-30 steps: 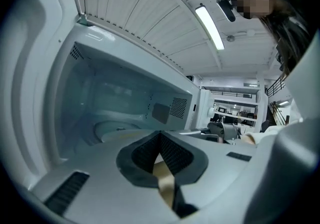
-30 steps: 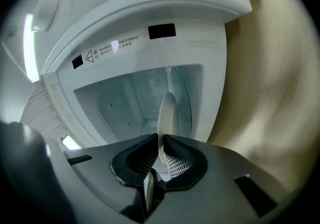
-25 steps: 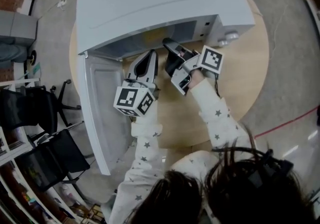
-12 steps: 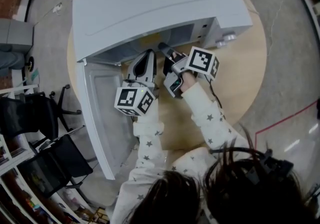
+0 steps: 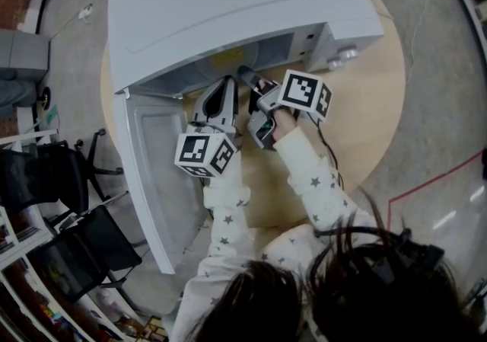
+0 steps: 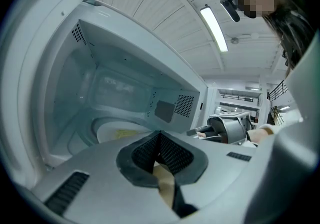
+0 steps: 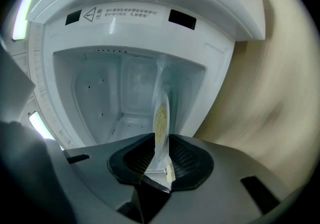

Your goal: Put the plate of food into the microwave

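A white microwave (image 5: 228, 5) stands on the round wooden table (image 5: 365, 104) with its door (image 5: 156, 173) swung open to the left. My right gripper (image 5: 245, 72) reaches into the opening, shut on the rim of a white plate (image 7: 161, 113) that carries yellow food. The left gripper view shows that plate (image 6: 117, 130) low inside the cavity, with the right gripper (image 6: 200, 132) beside it. My left gripper (image 5: 225, 83) hovers at the mouth of the cavity, left of the right one; its jaws (image 6: 159, 135) are shut, with nothing held between them.
The microwave's control panel with knobs (image 5: 346, 53) is on the right of the opening. The open door stretches toward me along the table's left side. Black chairs (image 5: 68, 180) stand on the floor to the left.
My right gripper has moved left and deeper into the microwave opening with the plate. The left gripper has hardly moved.
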Demonstrator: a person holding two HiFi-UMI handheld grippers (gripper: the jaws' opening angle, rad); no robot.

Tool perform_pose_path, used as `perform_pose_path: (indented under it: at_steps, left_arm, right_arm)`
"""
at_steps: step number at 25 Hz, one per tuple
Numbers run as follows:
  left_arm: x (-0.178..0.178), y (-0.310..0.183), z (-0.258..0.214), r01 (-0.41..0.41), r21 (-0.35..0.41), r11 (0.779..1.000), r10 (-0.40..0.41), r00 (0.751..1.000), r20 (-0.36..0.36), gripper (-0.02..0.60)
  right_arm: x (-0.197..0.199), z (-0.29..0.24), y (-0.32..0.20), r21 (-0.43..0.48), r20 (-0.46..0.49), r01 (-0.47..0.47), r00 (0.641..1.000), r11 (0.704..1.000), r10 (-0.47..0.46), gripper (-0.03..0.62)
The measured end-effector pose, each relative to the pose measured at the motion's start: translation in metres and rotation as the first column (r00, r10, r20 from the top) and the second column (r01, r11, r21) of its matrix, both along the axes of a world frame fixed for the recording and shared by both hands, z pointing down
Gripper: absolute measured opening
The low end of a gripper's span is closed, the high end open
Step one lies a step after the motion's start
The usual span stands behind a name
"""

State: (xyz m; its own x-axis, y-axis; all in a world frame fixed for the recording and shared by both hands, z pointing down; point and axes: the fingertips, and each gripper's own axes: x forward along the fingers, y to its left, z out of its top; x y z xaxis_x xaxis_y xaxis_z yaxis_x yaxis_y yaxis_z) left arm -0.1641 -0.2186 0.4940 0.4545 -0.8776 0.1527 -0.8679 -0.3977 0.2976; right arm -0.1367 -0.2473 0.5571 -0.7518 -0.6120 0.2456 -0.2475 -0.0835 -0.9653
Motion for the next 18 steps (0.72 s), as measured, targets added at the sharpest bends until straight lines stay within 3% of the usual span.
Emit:
perform_pose_path:
  at_steps: [9,18]
  left_arm:
    - [-0.010,0.012,0.006,0.006,-0.002,1.000,-0.006,1.000,0.001,-0.005]
    - [-0.005,0.024,-0.021,0.021,0.035,0.999,-0.021,1.000,-0.009,-0.005]
  right_arm:
    - [-0.005,0.007,0.015,-0.033,0.068,-0.003,0.998,0.999,0.005,0.071]
    - [0.001,-0.041,0.028,0.043,0.192,0.032,0.981,0.999,-0.040,0.067]
